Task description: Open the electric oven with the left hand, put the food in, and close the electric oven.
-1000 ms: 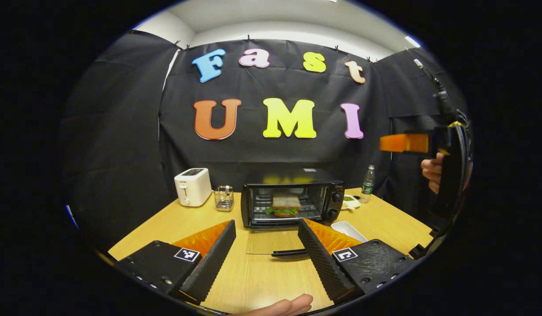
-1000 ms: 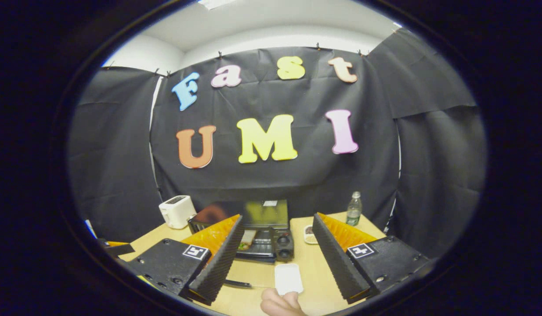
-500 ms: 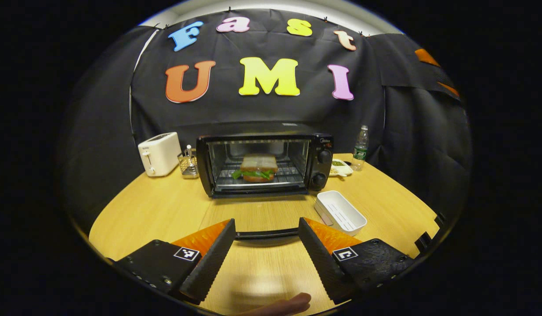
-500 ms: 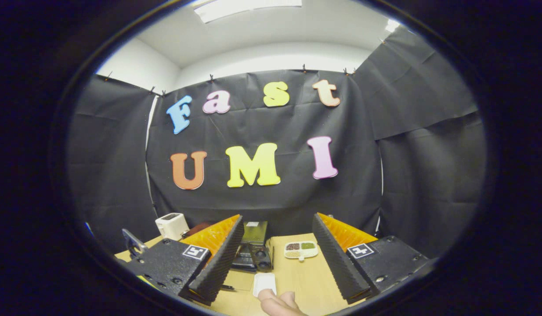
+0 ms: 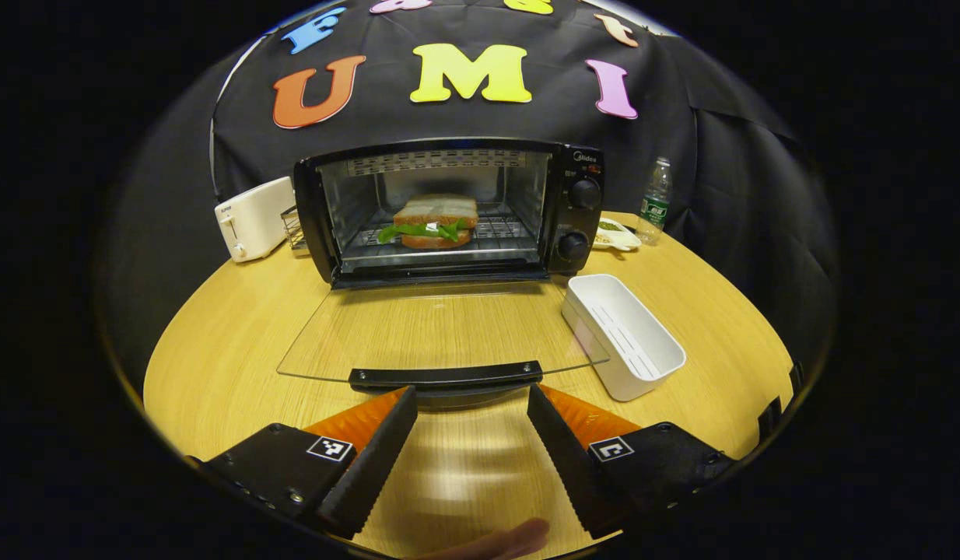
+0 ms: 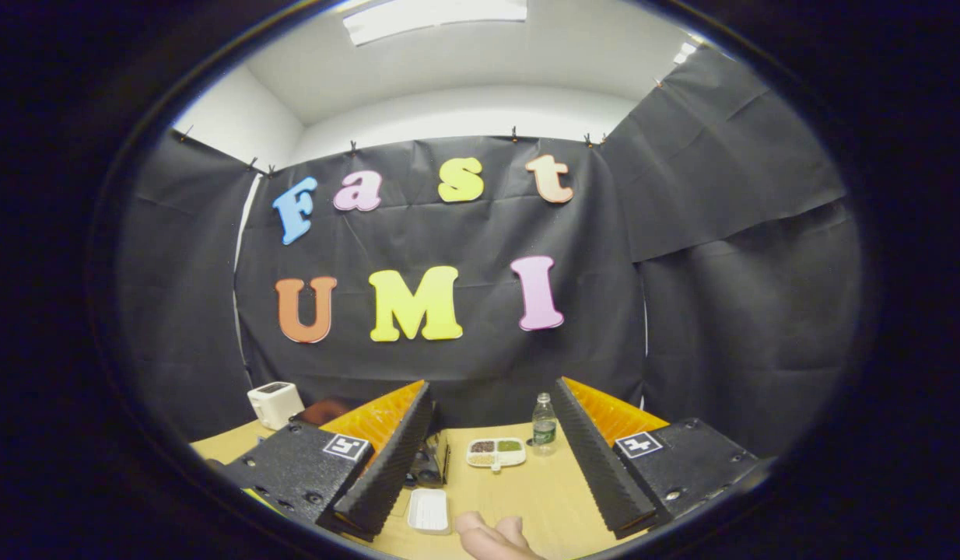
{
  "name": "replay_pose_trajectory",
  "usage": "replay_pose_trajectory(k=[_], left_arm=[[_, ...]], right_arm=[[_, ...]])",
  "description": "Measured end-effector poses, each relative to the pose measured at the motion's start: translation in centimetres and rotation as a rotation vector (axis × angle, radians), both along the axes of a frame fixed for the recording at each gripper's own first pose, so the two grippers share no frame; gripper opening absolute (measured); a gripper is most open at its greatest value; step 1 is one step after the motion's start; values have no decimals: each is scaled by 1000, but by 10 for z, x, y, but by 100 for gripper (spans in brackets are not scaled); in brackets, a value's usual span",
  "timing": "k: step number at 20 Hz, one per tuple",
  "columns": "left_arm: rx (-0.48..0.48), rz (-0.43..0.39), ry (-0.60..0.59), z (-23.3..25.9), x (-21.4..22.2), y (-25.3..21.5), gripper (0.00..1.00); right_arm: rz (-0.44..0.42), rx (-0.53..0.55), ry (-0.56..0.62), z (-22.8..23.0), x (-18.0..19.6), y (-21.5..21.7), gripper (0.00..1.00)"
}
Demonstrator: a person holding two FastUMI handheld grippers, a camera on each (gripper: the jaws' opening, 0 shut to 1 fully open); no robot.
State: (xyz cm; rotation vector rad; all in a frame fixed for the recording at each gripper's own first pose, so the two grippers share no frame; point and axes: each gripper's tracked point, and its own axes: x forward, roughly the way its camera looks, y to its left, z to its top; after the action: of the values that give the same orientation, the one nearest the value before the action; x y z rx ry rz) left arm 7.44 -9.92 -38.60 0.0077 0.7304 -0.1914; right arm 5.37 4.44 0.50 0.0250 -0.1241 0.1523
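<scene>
The black electric oven (image 5: 449,210) stands open at the back of the wooden table (image 5: 215,342). Its glass door (image 5: 441,330) lies flat, and the black door handle (image 5: 445,377) is nearest to me. A sandwich (image 5: 432,221) with green lettuce rests on the rack inside. My left gripper (image 5: 471,397) is open and holds nothing, its fingertips just short of the handle on either side of its middle. My right gripper (image 6: 492,389) is open and holds nothing, raised and pointing at the wall. Its left finger hides most of the oven (image 6: 436,465).
A white rectangular tray (image 5: 624,334) lies right of the door. A white toaster (image 5: 250,218) and a wire holder (image 5: 293,229) stand left of the oven. A water bottle (image 5: 655,201) and a divided dish (image 6: 494,453) sit at the back right. A hand (image 6: 492,537) shows below.
My left gripper has moved forward and tilted down, so the oven and its flat door loom larger and the handle lies at its fingertips. My right gripper has turned to the right, still open.
</scene>
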Motion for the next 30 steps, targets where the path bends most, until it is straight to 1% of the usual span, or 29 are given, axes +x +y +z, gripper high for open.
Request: replay_pose_trajectory(k=[5,8,12,17,19,21,25,27,30], left_arm=[[1,12,50,-15,4,-1,94],[16,7,45,-14,6,-1,94],[2,13,34,-7,7,-3,94],[-4,12,-5,9,9,-5,94],[10,5,-44,18,13,-4,94],[11,2,-79,26,17,-2,94],[-13,12,-75,35,19,-2,94],[-4,10,-81,40,21,-2,94],[34,-1,-149,59,33,-2,94]], right_arm=[[-1,19,10,-10,11,-9,100],[10,32,14,-15,14,-9,100],[15,37,10,-17,16,-11,100],[5,45,17,-24,19,-17,100],[9,40,20,-27,21,-19,100],[-6,22,14,-27,24,-25,100],[-24,8,34,-32,27,-31,100],[-35,1,48,-35,29,-35,100],[-41,-5,43,-32,27,-38,100]])
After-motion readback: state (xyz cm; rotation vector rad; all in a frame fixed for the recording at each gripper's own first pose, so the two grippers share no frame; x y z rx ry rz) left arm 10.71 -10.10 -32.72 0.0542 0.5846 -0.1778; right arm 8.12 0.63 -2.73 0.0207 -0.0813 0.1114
